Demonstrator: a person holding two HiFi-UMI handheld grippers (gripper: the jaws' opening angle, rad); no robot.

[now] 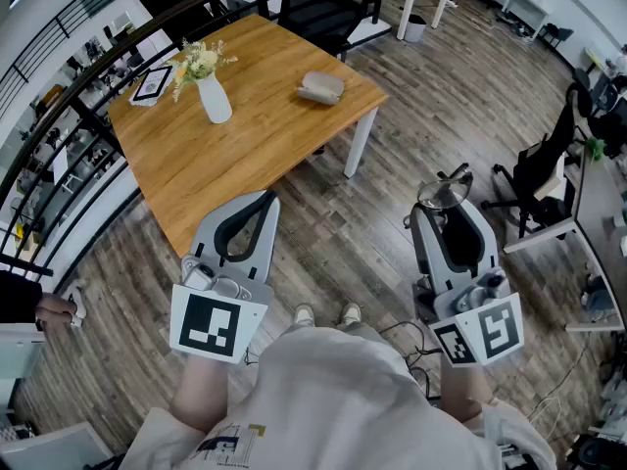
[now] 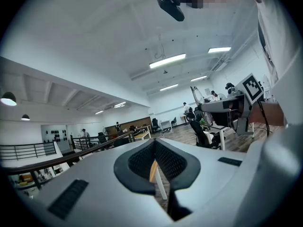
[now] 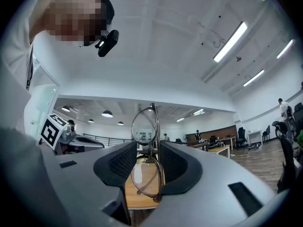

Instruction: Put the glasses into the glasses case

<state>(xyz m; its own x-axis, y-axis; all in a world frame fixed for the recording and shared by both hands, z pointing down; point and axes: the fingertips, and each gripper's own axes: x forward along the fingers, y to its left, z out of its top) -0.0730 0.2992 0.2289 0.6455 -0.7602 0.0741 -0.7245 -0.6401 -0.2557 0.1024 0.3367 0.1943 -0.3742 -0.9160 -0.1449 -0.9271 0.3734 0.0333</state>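
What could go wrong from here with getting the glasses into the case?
1. The right hand-held gripper pinches the glasses only by the thin frame, with one lens sticking out above. They could twist or slip.
2. The glasses case on the table looks closed, and the vase stands to its left. A careless reach could tip it.

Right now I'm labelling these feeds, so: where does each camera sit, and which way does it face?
Head view: on the person's head, facing steeply down at the table and case; shows their shirt, left gripper and right gripper.
Left gripper view: on the left gripper, facing along its shut, empty jaws toward the table; shows their shirt at right.
Right gripper view: on the right gripper, facing along jaws shut on the glasses; shows their shirt at left.
Shared: each gripper view catches the other gripper.
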